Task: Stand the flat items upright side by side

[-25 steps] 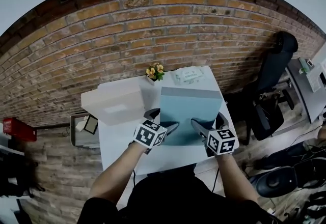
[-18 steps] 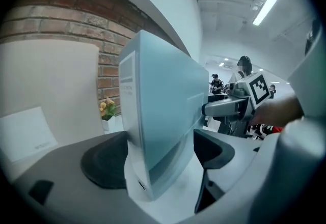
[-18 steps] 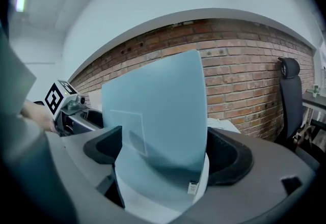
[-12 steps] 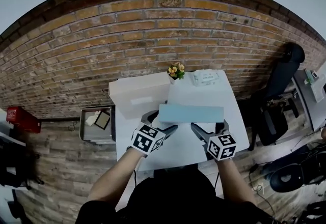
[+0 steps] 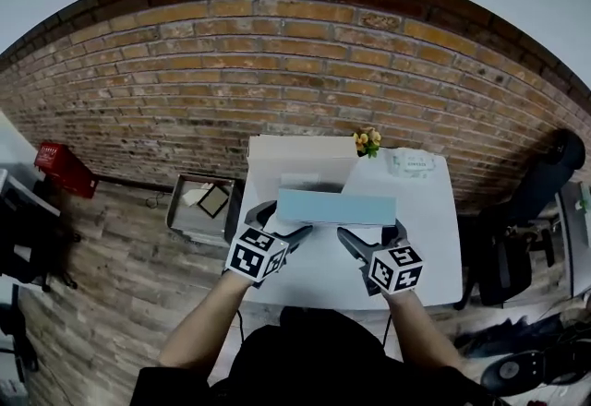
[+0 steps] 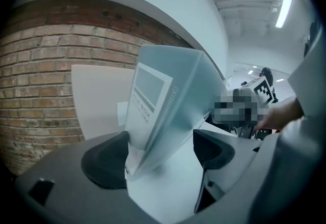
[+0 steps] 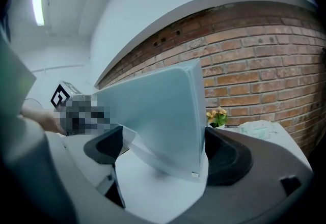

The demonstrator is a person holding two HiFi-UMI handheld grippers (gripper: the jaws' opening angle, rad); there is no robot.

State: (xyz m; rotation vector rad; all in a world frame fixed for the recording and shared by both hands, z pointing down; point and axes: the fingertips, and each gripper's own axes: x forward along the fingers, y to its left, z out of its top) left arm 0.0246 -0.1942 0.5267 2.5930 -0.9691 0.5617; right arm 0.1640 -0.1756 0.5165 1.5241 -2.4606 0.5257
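At the back left of the bench (image 5: 427, 247) a cream box (image 5: 300, 158) stands upright. Just in front of it the pale blue file box (image 5: 337, 208) is held on edge over the bench. The left claw (image 5: 282, 218) straddles its left end, spread wide: one pad meets the lower corner, with a slight gap at the other. The right claw (image 5: 372, 231) is clamped wide across the right end. The box looks light, hollow and thin-walled, likely to skew under squeeze, so low on the stiffer end corners seems best. Only the left gripper view shows the spine label; only the head view shows both boxes' spacing.
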